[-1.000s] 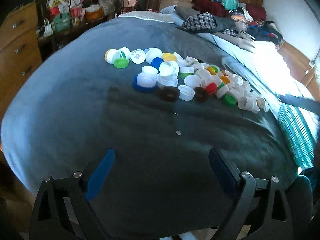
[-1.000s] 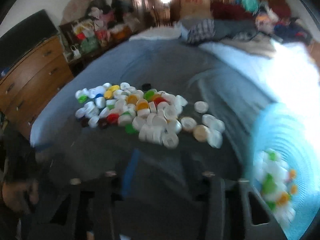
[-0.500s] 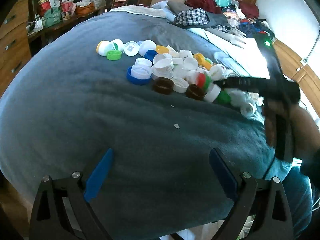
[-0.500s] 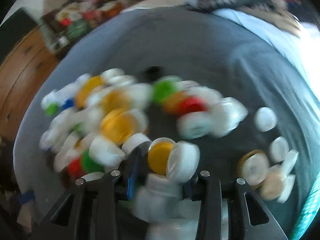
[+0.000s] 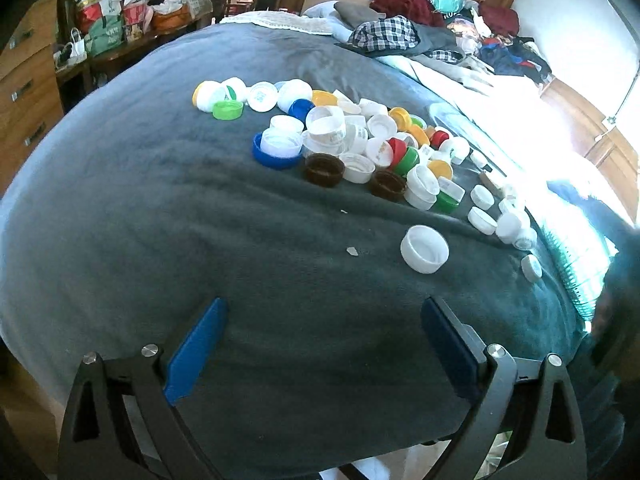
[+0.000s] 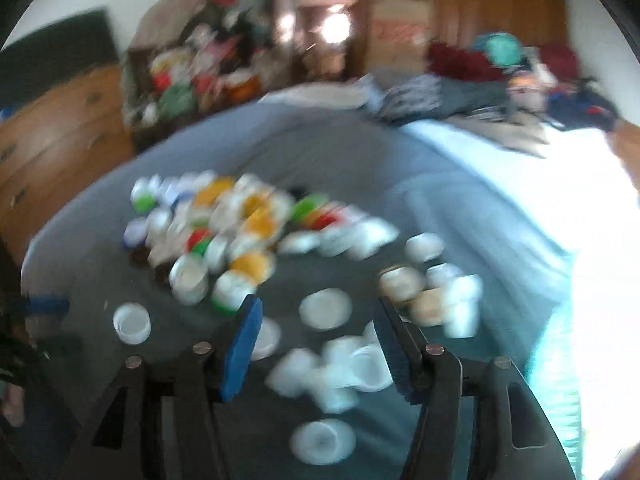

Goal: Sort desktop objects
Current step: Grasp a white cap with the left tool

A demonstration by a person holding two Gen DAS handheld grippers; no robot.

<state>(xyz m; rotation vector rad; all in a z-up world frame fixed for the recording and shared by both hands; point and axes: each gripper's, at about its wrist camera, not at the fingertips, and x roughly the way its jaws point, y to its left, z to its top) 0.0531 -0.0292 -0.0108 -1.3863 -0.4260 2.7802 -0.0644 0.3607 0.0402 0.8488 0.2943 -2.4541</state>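
Left gripper [image 5: 322, 340]: wide, empty.
Right gripper [image 6: 318, 330]: parted, empty, above white caps.
Caps [image 5: 352, 148]: heaped on blanket [image 5: 160, 220]; basket [image 5: 576, 280] at right edge.
Technique: straddle one cap [image 5: 424, 249], close squarely.

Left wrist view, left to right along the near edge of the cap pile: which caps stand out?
Green cap → blue cap → left brown cap → right brown cap → lone white cap.
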